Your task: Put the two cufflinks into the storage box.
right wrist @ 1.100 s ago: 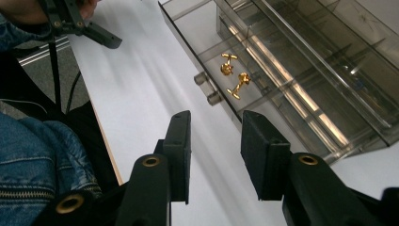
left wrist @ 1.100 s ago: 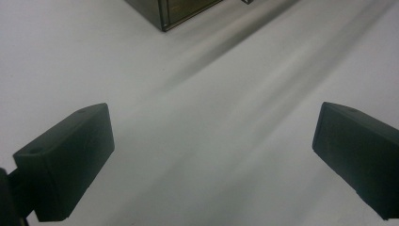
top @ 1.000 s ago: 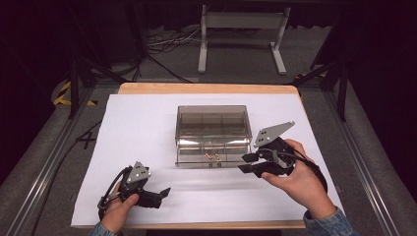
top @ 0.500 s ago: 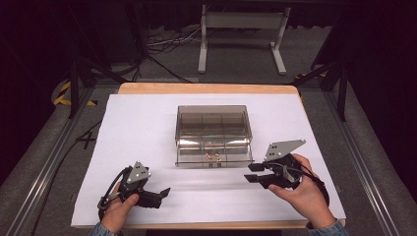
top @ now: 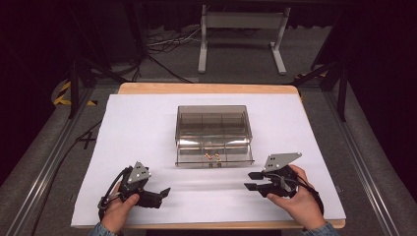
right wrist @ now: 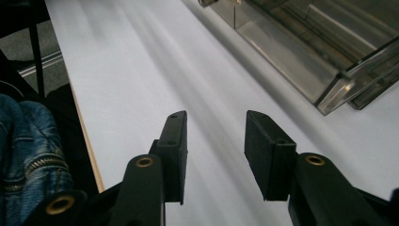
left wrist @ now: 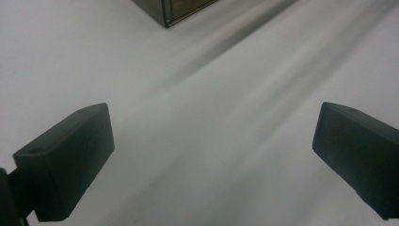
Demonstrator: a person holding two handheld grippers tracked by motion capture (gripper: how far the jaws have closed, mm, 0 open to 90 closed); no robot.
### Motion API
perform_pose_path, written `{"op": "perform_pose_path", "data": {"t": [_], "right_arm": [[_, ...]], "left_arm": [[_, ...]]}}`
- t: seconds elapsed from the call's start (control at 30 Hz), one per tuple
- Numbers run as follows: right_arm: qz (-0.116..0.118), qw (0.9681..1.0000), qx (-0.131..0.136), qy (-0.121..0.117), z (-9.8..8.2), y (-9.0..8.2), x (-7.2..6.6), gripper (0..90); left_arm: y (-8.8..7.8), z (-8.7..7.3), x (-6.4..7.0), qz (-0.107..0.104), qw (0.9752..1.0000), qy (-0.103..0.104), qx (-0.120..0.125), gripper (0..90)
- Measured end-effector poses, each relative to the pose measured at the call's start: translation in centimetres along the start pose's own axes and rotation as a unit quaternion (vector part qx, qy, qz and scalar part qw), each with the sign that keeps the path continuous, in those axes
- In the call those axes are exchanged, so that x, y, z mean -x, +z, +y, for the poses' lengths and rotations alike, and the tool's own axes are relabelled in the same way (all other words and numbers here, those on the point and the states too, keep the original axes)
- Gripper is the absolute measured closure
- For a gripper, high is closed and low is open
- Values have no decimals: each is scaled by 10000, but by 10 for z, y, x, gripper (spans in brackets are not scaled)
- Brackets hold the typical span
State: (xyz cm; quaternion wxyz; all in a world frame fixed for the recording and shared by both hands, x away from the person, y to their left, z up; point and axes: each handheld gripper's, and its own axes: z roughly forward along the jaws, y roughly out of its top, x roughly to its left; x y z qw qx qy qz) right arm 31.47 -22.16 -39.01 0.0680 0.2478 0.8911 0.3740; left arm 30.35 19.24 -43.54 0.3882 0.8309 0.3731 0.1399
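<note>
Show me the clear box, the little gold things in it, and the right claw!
clear box (top: 213, 114), high view, on its top panel.
little gold things (top: 212, 156), high view, in its open drawer.
right claw (top: 254, 180), high view, between its tips.

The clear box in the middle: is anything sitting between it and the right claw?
Nothing visible does. Only bare white paper lies between the right claw and the clear box. The claw is open and holds nothing.

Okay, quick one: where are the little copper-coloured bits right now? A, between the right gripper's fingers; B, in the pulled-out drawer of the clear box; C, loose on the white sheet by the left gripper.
B: the small copper bits sit in the open drawer at the front of the clear box, and both grippers are empty.
</note>
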Motion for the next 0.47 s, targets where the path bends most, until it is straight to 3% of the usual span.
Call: {"op": "perform_pose_path", "data": {"t": [0.3, 0.47], "right_arm": [[-58, 9997, -246, -58, -18, 21, 2, 577], [-126, 9998, -159, -45, -25, 24, 3, 533]], "left_arm": [[3, -1, -2, 117, 9999, 35, -75, 2], [5, -2, -3, 203, 9998, 25, -89, 2]]}}
